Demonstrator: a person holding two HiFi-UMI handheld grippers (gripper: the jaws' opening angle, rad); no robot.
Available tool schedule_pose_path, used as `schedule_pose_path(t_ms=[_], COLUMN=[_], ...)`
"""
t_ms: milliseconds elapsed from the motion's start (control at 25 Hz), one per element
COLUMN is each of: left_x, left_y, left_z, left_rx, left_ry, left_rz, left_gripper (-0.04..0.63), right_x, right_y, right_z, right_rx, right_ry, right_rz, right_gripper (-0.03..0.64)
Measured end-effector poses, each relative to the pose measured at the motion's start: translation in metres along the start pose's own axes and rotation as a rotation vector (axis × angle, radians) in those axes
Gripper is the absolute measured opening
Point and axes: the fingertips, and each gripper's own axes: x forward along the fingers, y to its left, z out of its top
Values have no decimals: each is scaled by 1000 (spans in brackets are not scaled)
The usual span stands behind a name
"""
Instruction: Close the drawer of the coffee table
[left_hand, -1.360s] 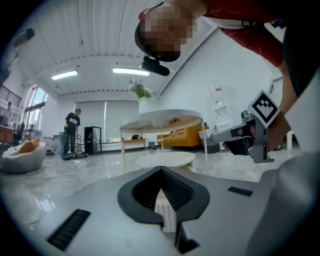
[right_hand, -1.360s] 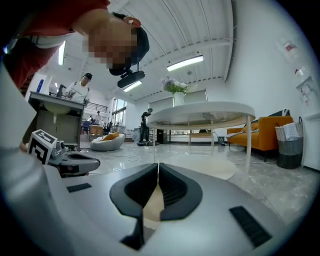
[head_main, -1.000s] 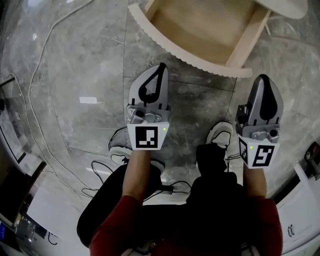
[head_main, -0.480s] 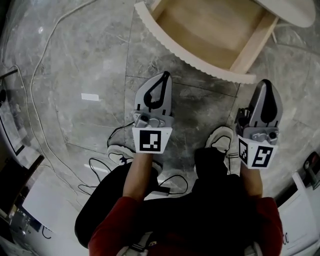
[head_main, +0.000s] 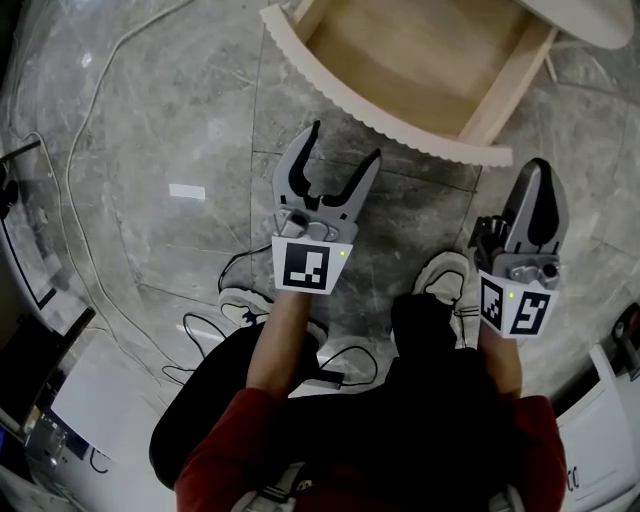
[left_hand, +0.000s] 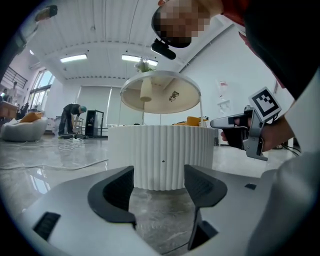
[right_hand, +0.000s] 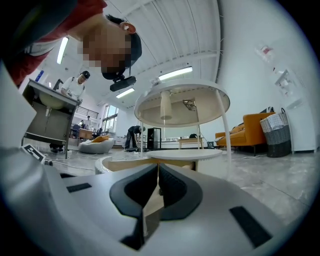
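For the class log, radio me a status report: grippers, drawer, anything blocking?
Left gripper just opened, nothing between jaws. Right gripper shut, empty. Drawer open, untouched. No obstruction seen.

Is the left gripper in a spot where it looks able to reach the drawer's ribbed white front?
Probably yes. The left gripper, whose jaws have just been opening with nothing between them, faces the drawer front squarely, and only bare floor lies between the two.
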Motion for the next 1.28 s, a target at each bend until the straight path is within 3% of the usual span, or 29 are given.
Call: schedule_pose_path(t_ms=[560, 720, 1280], left_x=[35, 53, 111], left_y=[-2, -1, 2], left_z=[6, 15, 26], left_rx=[26, 74, 103], left_ry=[-22, -54, -146], left_rz=[-45, -53, -101], left_gripper=[311, 311, 310], right_x=[-2, -1, 3], right_y=[-9, -14, -30], right_z=[-18, -22, -24], right_rx=[-28, -24, -26], right_ry=[46, 55, 68], right_rz=[2, 4, 11], right_gripper=[23, 23, 23])
